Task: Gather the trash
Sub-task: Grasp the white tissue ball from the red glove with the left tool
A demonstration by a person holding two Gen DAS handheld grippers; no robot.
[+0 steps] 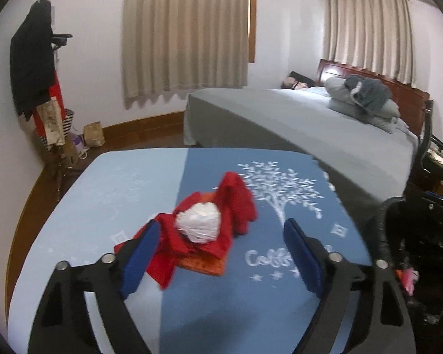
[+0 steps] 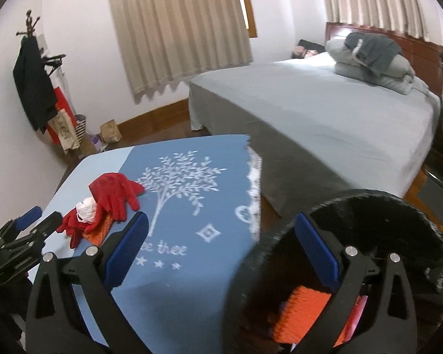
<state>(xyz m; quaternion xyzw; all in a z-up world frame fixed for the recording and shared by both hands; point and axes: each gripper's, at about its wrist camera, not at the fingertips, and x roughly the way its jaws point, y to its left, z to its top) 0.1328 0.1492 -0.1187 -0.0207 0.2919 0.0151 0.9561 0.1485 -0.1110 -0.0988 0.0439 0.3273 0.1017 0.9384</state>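
Observation:
A crumpled white paper ball (image 1: 198, 225) lies on red gloves (image 1: 236, 203) and an orange cloth (image 1: 205, 265) on the blue tablecloth (image 1: 221, 309). My left gripper (image 1: 221, 253) is open, just short of the ball, its pads either side. From the right wrist the ball (image 2: 85, 208) and gloves (image 2: 115, 191) lie at the left, with the left gripper (image 2: 35, 221) beside them. My right gripper (image 2: 231, 253) is open and empty over the rim of a black bin (image 2: 398, 221) holding an orange item (image 2: 304, 309).
A grey bed (image 1: 310, 124) with folded bedding (image 1: 366, 100) stands behind the table. A coat rack (image 1: 35, 67) with clothes stands at the left wall. Bags (image 1: 93, 134) sit on the floor. The black bin (image 1: 413, 236) shows at the right.

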